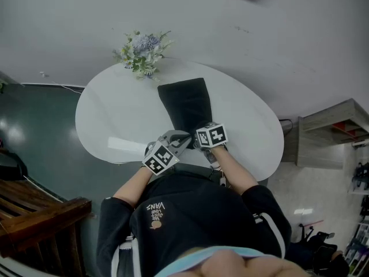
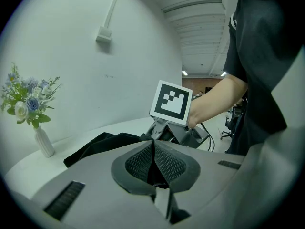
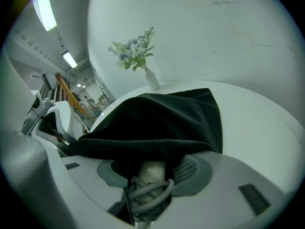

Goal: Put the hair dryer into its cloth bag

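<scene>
Under bag (image 3: 157, 123), R gripper (image 3: 151, 176) pinches half-hidden dryer (image 3: 153, 169); L gripper's (image 2: 153, 159) jaws pinch bag.

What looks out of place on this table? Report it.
Nothing stands out. The cloth bag lies on the table, the vase of flowers stands upright, and the hair dryer, its cord wound round it, sits in the right gripper at the bag's mouth.

Matt black cloth bag (image 1: 185, 104), glossy white table (image 1: 115, 117), smooth plastic hair dryer (image 3: 152, 171)

Office-like interior: white oval table (image 1: 115, 120), vase of flowers (image 1: 142, 53), ceiling strip lights (image 3: 43, 6), grey shelving (image 1: 340, 126).
</scene>
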The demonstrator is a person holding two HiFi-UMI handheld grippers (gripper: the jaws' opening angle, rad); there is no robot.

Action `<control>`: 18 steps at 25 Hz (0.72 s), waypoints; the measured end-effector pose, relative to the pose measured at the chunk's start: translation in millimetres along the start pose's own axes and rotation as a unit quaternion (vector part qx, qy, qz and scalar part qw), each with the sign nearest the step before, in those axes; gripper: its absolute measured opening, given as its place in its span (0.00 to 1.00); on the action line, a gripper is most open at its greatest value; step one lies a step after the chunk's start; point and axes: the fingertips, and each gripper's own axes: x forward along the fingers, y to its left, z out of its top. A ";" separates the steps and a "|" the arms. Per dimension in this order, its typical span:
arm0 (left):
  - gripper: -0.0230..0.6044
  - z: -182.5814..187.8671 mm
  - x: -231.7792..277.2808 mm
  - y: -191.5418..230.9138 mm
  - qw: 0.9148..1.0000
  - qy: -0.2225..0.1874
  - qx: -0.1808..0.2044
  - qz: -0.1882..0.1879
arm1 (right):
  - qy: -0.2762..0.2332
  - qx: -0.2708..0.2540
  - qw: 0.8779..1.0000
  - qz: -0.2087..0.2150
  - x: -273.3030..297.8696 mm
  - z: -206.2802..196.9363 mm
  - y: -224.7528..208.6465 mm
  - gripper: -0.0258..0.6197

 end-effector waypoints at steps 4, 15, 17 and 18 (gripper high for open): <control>0.09 0.0 0.5 4.3 1.000 0.000 -0.004 -0.001 | 0.002 -0.003 1.000 -0.001 6.7 4.3 -2.7 0.36; 0.09 -4.7 1.3 18.2 1.000 0.007 -0.014 0.006 | -0.001 -0.028 1.000 0.005 23.5 22.9 -3.4 0.36; 0.09 -5.7 1.9 19.9 1.000 0.008 -0.015 0.008 | -0.001 -0.032 0.999 0.005 26.7 23.5 -5.4 0.36; 0.09 -6.2 2.1 20.1 1.000 0.009 -0.016 0.008 | -0.001 -0.035 0.999 0.003 27.5 24.1 -6.5 0.36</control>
